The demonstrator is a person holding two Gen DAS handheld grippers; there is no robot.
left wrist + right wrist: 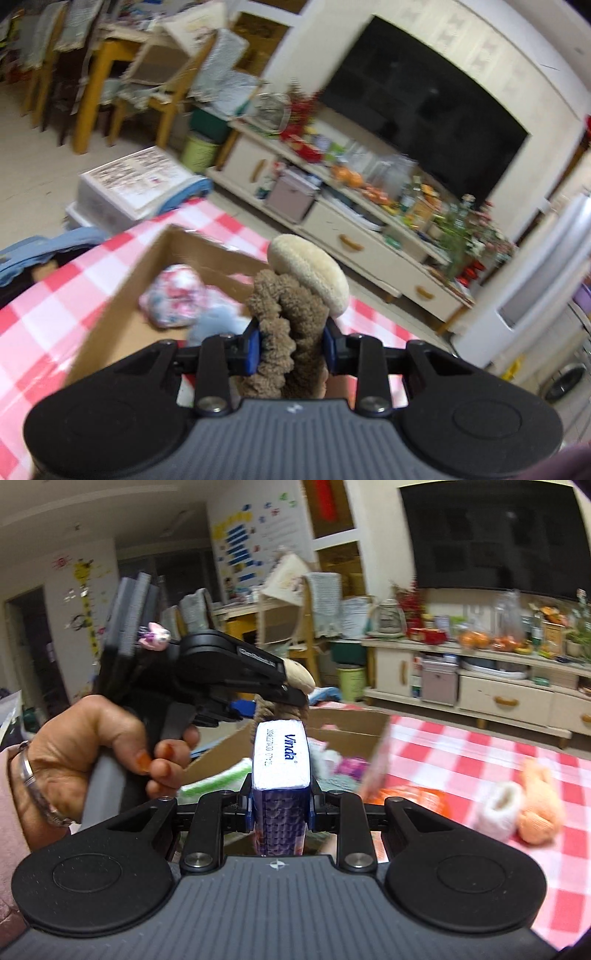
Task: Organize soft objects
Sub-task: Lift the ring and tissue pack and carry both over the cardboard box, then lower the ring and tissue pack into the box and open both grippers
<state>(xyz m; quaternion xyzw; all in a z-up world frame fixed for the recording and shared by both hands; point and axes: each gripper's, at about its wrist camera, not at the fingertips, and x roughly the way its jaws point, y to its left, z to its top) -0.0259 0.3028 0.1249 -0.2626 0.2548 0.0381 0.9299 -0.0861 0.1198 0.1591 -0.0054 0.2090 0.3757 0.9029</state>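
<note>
My left gripper (291,343) is shut on a brown fuzzy plush toy (288,317) with a cream round pad (310,273), held above an open cardboard box (122,295) on the red-checked tablecloth (40,314). A floral soft bundle (171,301) and a pale blue soft item (214,325) lie in the box. My right gripper (280,805) is shut on a Vinda tissue pack (280,760) over the box (351,731). The left gripper (221,679) with the toy shows in the right wrist view, held in a hand.
An orange plush (539,805) and a small white fuzzy sock (498,812) lie on the cloth to the right of the box. A TV cabinet (354,236) with clutter stands beyond the table. A white box (133,184) and wooden chairs (162,74) are on the floor.
</note>
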